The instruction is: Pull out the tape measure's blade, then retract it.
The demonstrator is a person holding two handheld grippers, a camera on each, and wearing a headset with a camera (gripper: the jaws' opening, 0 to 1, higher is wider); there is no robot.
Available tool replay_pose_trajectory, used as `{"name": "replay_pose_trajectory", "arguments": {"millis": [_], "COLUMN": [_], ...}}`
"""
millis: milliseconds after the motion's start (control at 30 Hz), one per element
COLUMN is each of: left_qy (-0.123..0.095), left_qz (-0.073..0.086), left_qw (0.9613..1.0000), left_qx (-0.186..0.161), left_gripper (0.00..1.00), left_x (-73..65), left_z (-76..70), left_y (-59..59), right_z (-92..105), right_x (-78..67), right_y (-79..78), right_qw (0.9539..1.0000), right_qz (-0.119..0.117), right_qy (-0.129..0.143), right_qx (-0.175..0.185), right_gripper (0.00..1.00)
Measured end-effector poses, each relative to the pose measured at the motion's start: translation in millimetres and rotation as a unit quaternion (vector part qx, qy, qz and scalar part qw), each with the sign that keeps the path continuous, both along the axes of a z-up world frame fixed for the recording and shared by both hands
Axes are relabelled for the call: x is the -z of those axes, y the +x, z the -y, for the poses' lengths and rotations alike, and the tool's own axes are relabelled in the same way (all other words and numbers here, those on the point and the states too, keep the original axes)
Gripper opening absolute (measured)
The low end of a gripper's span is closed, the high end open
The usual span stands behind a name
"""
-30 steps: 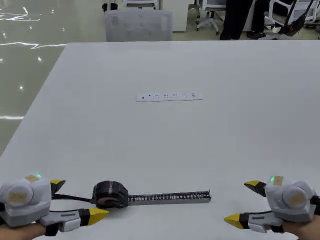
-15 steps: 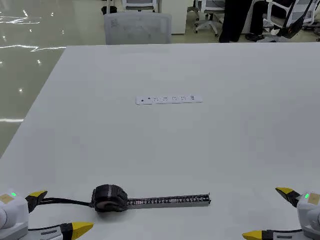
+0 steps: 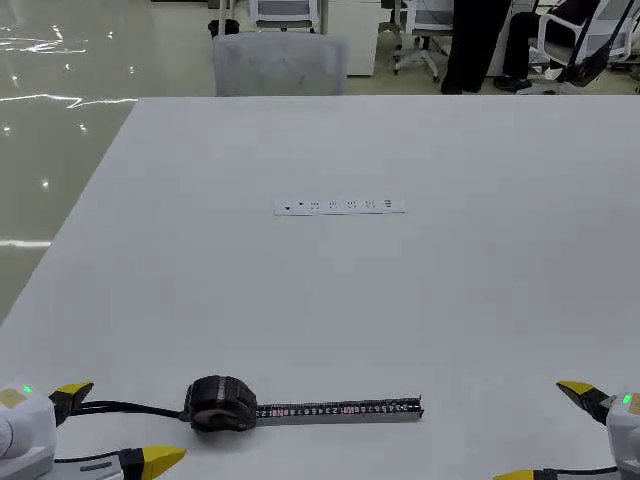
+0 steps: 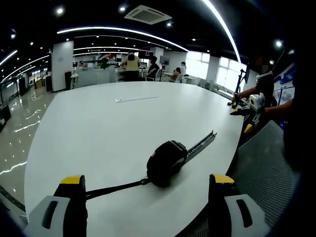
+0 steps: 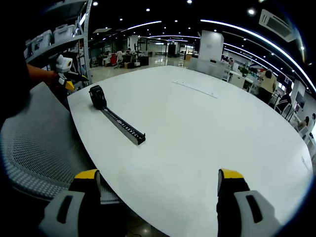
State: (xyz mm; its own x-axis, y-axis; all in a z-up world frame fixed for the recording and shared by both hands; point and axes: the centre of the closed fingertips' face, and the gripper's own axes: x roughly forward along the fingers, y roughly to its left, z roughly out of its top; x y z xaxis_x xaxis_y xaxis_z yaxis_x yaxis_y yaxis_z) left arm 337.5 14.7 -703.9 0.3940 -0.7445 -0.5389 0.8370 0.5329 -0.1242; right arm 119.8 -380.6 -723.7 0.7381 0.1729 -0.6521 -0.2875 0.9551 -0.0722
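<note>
at the near edge the left gripper (image 3: 115, 425) has its yellow-tipped jaws spread wide, holding nothing. the right gripper (image 3: 541, 432), at the opposite corner, is likewise spread and empty. between them, near the edge of the smooth white table (image 3: 330, 290), lies the tape (image 3: 218, 403): a rounded black case, with a thin dark strap (image 3: 125, 408) trailing toward the left gripper. its blade (image 3: 340, 409) is out, a flat dark strip with fine markings, its end well apart from the right gripper. the pull looks done. retracting is next, and likely calls for pinching the case and freeing the lock. farther off are a slim white power strip (image 3: 340, 206) and a grey chair (image 3: 280, 62).
</note>
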Motion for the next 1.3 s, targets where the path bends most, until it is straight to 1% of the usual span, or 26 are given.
{"name": "replay_pose_trajectory", "arguments": {"millis": [100,233,333,467,533,567,733,867,900,967,1033,1067,1300], "left_qy": [0.004,0.007,0.01,0.013,0.013,0.014,0.015,0.023,0.021,0.019,0.017,0.016,0.024], "left_qz": [-0.002,-0.004,-0.004,-0.001,0.0,0.001,0.001,0.002,0.003,-0.001,-0.001,-0.004,-0.011], "left_qw": [1.0,0.9999,0.9999,0.9998,0.9998,0.9998,0.9998,0.9997,0.9998,0.9998,0.9998,0.9997,0.9995], "left_qx": [0.004,0.009,0.01,0.012,0.011,0.011,0.009,0.006,0.005,-0.004,-0.012,-0.016,-0.019], "left_gripper": [1.0,1.0,1.0,1.0,1.0,1.0,1.0,1.0,1.0,1.0,1.0,1.0,1.0], "left_x": [3.5,5.2,6.0,5.2,4.5,4.2,3.3,3.5,2.4,1.1,-0.4,-1.0,-2.9], "left_z": [1.1,3.4,4.6,5.6,5.4,5.5,7.0,7.3,7.8,8.6,10.7,12.4,25.8], "left_y": [-3.2,-7.3,-8.1,-8.1,-6.9,-6.3,-5.7,-4.4,-4.1,-2.3,-0.7,-1.0,-7.6], "right_z": [0.8,-1.0,0.1,1.6,4.5,4.2,4.2,3.9,4.0,3.0,1.2,0.0,-1.7], "right_x": [4.5,5.5,6.4,6.5,8.0,7.9,5.3,4.5,4.5,3.6,1.0,-0.3,-7.2], "right_y": [-2.9,-6.5,-8.9,-10.1,-12.7,-12.6,-10.2,-7.8,-7.4,-5.9,-3.7,-2.6,7.0], "right_qw": [0.9999,0.9997,0.9997,0.9997,0.9991,0.9989,0.9989,0.9988,0.9987,0.9987,0.9986,0.9984,0.9966], "right_qz": [-0.009,-0.015,-0.019,-0.021,-0.032,-0.033,-0.033,-0.032,-0.032,-0.033,-0.033,-0.035,-0.044], "right_qy": [-0.011,-0.015,-0.014,-0.014,-0.027,-0.03,-0.031,-0.032,-0.033,-0.033,-0.033,-0.033,-0.046], "right_qx": [-0.002,-0.008,-0.008,-0.007,-0.012,-0.014,-0.016,-0.018,-0.019,-0.021,-0.026,-0.029,-0.052], "right_gripper": [0.99,0.98,0.98,0.98,0.98,0.98,0.98,0.98,0.98,0.97,0.95,0.94,0.95]}}
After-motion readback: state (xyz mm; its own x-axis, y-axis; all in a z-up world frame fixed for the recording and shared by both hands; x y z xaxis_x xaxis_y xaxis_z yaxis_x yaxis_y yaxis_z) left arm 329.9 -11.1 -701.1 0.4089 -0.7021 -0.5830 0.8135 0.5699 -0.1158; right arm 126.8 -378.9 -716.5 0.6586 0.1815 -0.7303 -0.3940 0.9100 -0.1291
